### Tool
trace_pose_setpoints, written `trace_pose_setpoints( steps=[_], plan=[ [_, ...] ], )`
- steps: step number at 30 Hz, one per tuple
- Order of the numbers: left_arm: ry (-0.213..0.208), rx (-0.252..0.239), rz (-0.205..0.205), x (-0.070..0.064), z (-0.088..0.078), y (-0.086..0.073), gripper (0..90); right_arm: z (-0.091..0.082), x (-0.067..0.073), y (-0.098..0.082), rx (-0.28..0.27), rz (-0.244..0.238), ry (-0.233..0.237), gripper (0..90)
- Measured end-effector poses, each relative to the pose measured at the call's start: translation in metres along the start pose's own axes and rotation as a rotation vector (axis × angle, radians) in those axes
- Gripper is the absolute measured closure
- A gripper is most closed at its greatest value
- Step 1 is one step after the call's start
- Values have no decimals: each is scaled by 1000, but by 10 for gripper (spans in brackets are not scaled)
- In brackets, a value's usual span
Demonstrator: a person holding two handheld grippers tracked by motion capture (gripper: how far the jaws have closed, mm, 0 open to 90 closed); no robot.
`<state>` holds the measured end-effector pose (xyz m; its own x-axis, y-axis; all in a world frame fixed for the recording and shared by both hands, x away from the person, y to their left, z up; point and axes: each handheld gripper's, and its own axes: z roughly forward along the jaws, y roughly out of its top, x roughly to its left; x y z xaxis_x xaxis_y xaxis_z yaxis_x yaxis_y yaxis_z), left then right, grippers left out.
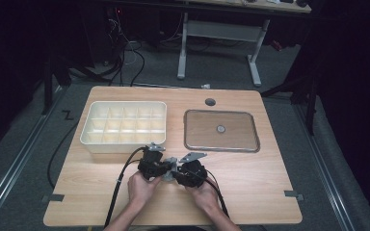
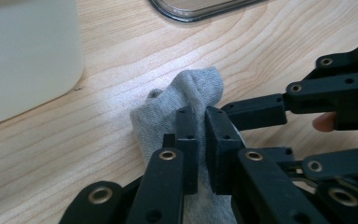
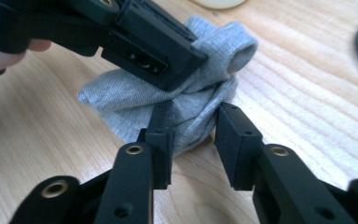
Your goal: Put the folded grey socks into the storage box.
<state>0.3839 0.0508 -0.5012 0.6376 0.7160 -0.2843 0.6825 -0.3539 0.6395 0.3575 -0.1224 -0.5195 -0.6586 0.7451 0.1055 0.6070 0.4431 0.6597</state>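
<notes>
A small grey sock (image 1: 169, 167) lies bunched on the wooden table between both hands. My left gripper (image 2: 201, 119) is shut on it, and the grey fabric (image 2: 186, 93) bulges out beyond the pinching jaws. My right gripper (image 3: 193, 116) comes in from the opposite side with its jaws astride the sock (image 3: 205, 88). One pad touches the fabric and the other stands a little off it. In the high view the left gripper (image 1: 160, 167) and the right gripper (image 1: 177, 173) meet tip to tip near the table's front middle.
A cream box (image 1: 123, 126) with several compartments stands behind the left hand. A shallow tray with a clear lid (image 1: 221, 130) sits at the back right. A round cable hole (image 1: 210, 102) is near the far edge. Cables trail off the front edge.
</notes>
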Motion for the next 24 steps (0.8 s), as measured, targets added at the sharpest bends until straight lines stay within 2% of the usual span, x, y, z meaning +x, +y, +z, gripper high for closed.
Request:
trace_pose_setpoints(
  steps=[3,5,7,10,13,19,24],
  plan=[
    [-18,-17,-7,-1,-2,1,845,1,-1,0,10,7,22,721],
    [-41,-43,-9,-3,-6,2,846,1,-2,1,15,-22,18,728],
    [-58,-56,-9,-4,-8,3,846,1,-1,3,28,-26,17,730],
    [-67,-54,3,-7,-7,6,845,2,-1,4,35,-51,13,731],
    [-87,-55,13,-8,-5,9,845,2,-1,4,35,-52,16,731],
    [-118,-55,-34,1,6,9,844,2,-1,3,24,-62,19,729],
    [-113,-32,-31,6,14,10,844,2,-4,1,10,-38,22,708]
  ],
)
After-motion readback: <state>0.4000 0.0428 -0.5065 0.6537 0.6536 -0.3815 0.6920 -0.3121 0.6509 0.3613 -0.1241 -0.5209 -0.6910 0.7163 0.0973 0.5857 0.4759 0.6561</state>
